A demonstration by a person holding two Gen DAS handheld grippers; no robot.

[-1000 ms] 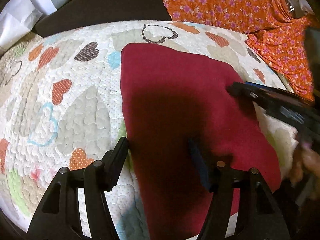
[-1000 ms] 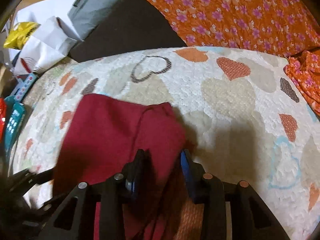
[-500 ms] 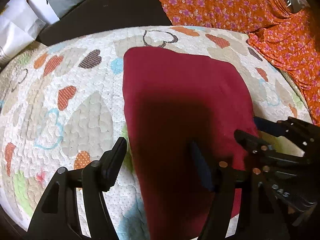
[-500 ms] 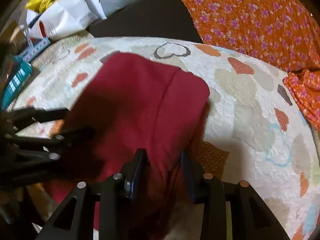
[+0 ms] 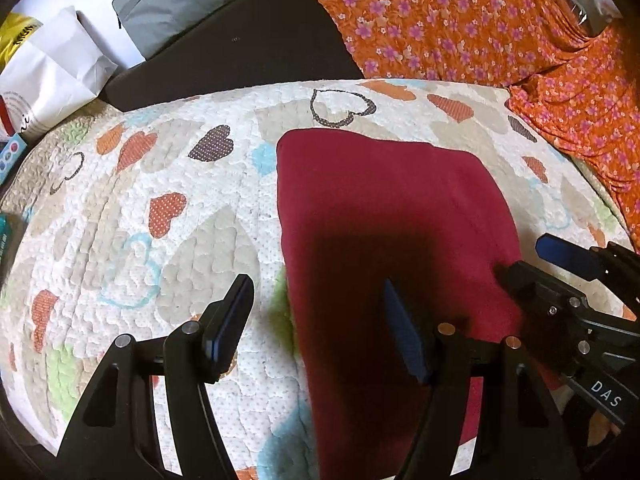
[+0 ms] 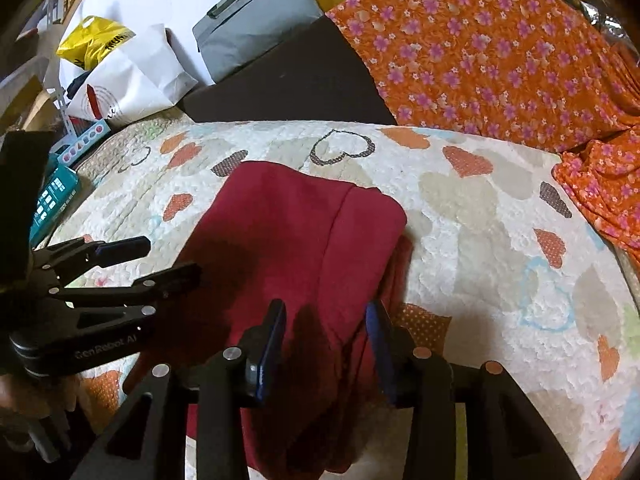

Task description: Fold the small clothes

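A dark red garment (image 5: 384, 216) lies folded on the heart-patterned quilt (image 5: 160, 208). My left gripper (image 5: 320, 320) is open, hovering over the garment's near left edge with nothing between its fingers. In the right wrist view it shows at the left (image 6: 168, 258). My right gripper (image 6: 326, 336) is over the garment's (image 6: 296, 232) near right part. Its jaws are opening, and a fold of the red cloth lies loosely between them, no longer pinched. In the left wrist view the right gripper (image 5: 528, 260) is at the garment's right edge.
Orange flowered fabric (image 6: 500, 52) lies piled along the back and right of the quilt. A dark cushion (image 6: 296, 84), a grey bag (image 6: 256, 20) and white and yellow bags (image 6: 128, 72) sit behind. Teal boxes (image 6: 52, 196) lie at the left edge.
My right gripper has drawn toward the near edge with the garment's side, laid the fold down, and its jaws have widened off the cloth. The left gripper has stayed about where it was.
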